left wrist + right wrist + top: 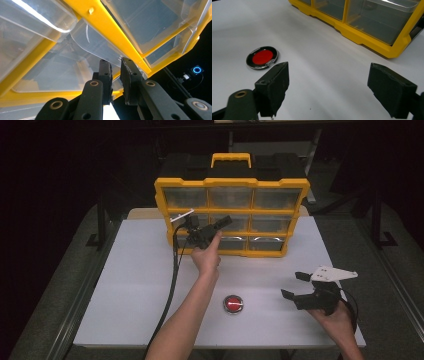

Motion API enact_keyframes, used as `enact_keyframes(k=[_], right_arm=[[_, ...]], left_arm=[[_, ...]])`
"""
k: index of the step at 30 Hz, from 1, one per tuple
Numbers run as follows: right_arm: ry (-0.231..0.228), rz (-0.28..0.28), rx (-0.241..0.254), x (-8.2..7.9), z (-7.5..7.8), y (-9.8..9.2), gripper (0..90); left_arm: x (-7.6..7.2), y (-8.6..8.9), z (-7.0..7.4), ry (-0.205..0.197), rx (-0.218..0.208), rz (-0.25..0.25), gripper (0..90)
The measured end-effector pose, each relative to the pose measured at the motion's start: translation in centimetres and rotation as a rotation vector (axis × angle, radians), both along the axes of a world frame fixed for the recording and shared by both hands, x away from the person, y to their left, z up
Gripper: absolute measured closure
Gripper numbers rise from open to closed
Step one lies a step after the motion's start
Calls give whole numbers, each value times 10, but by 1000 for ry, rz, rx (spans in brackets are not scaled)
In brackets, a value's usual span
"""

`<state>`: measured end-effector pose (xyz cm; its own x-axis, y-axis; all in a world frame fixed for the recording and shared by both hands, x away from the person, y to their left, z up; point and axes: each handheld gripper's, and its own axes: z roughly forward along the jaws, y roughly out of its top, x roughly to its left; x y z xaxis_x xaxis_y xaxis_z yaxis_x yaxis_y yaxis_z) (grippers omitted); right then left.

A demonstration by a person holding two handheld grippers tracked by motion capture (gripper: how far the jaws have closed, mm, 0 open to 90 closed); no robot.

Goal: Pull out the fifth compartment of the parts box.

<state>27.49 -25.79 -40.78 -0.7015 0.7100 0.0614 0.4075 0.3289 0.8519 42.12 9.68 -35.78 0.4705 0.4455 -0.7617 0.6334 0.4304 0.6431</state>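
A: Yellow-framed drawer cabinet (231, 202) stands at the upper centre of the high view, on the white worktop (140, 285). What are the left tongs (223, 221) doing?

B: They're against its middle row of clear drawers, at the frame's centre. The right tongs (293, 285) sit at the lower right, spread wide and empty, with a red button (233, 303) at lower centre.

A: And the left gripper view?

B: The left tongs (115, 66) are nearly together, pinching the clear lip of a drawer (82, 52) beneath a yellow bar, mid-frame.

A: The right gripper view?

B: The right tongs (328, 82) are wide apart over bare worktop; button (262, 57) at left, cabinet (362, 35) upper right.
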Motion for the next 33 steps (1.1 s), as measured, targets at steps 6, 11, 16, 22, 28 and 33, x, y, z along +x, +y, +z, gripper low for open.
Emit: enact_keyframes(k=[6, 11, 16, 22, 28, 33], right_arm=[[4, -6, 1, 0, -1, -2, 166], [9, -11, 4, 0, -2, -3, 165], [6, -6, -2, -1, -2, -4, 164], [3, -14, 4, -1, -1, -6, 163], [10, -13, -6, -2, -2, -6, 163], [11, -11, -4, -1, -3, -4, 163]], left_arm=[[-4, 1, -2, 21, -30, -9, 794], [-8, 1, -1, 33, -48, -16, 790], [-12, 1, -1, 41, -59, -20, 792], [-19, 4, 1, 40, -52, -33, 793], [-27, 5, 1, 39, -44, -48, 795], [-34, 6, 2, 33, -45, -62, 798]])
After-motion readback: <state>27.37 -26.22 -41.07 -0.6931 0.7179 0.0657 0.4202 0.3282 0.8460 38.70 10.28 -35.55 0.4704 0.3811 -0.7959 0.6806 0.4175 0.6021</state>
